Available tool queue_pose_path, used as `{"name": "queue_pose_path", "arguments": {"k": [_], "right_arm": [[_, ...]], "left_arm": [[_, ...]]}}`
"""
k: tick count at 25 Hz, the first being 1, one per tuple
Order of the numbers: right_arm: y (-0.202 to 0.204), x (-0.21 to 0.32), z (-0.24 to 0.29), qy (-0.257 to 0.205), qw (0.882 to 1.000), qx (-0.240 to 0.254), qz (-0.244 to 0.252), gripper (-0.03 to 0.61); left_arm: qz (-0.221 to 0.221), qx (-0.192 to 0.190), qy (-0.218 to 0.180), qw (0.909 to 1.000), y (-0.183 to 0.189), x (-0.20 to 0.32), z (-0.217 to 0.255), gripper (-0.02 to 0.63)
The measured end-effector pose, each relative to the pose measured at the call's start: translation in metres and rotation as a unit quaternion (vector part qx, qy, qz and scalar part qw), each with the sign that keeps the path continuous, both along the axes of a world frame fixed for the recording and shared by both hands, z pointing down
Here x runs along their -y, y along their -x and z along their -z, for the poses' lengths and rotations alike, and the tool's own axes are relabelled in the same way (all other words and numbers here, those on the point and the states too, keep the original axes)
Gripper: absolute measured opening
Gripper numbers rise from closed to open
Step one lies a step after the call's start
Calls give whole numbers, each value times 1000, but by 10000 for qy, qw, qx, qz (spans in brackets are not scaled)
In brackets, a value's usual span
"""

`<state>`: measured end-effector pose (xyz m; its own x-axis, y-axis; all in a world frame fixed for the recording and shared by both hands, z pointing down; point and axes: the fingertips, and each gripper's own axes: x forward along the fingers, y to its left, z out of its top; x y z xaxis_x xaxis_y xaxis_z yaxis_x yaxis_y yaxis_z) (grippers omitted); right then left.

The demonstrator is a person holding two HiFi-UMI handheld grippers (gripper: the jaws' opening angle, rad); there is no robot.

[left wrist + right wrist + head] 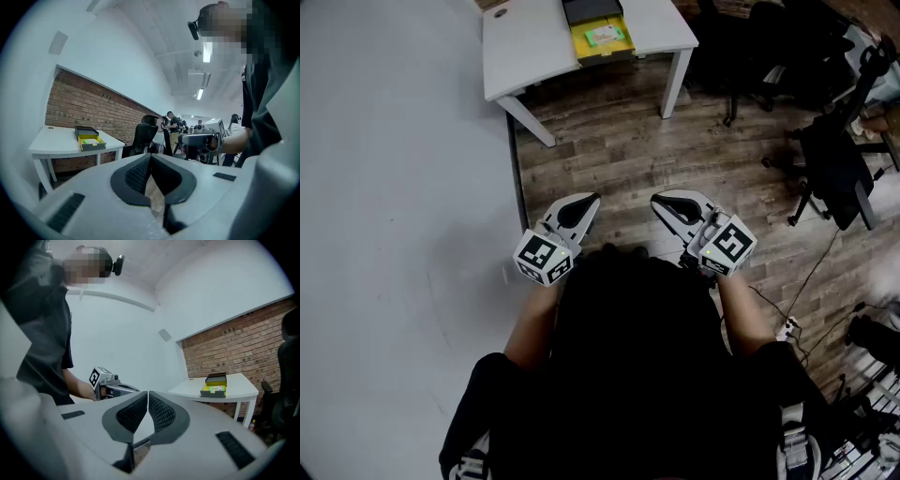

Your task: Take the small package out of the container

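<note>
**Two closed claws, and the package well ahead on the table**

Both claws are shut on nothing. The left gripper (590, 201) has its ribbed pads meeting at the tips in its own view, with only floor showing below them. The right gripper (659, 200) also has its pads pressed together. I hold both at waist height, angled in towards each other and well short of the work.

The small package (605, 36), green and white, lies flat inside the yellow container (580, 49). The container sits near the front edge of the white table (525, 47), straight ahead of me across a stretch of floor. The package's long side runs across my line of approach, left to right. A black part stands just behind the container; I cannot tell whether it is a lid or a second box.

From above, the container lines up more closely with the left gripper's tip, so I judge that one marginally nearer. The container sits to the left of the jaws in the left gripper view and to the right of them in the right gripper view. Either claw must therefore swing outward to face it, and open before reaching in.

The wood-plank floor (609, 150) lies underfoot. A brick wall (89, 105) backs the table, and office chairs (834, 169) crowd my right side.
</note>
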<state>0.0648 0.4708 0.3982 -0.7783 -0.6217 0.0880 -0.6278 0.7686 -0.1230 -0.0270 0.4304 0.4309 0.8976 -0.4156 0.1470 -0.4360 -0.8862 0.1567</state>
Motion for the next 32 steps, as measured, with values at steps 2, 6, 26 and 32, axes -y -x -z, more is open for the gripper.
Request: {"name": "queue_pose_path", "arguments": {"k": [2, 6, 26, 32], "right_arm": [[-3, -2, -1, 1, 10000, -15, 0, 6], [-4, -7, -4, -5, 10000, -42, -36, 8], [-3, -29, -6, -30, 9996, 263, -37, 7], [-4, -37, -11, 18, 9993, 384, 12, 6]], "left_arm": [[-36, 15, 20, 10000, -4, -6, 0, 15], [-147, 99, 54, 9998, -10, -15, -4, 15], [7, 375, 10, 9993, -4, -28, -1, 15], [-3, 445, 23, 9990, -6, -35, -3, 15]]}}
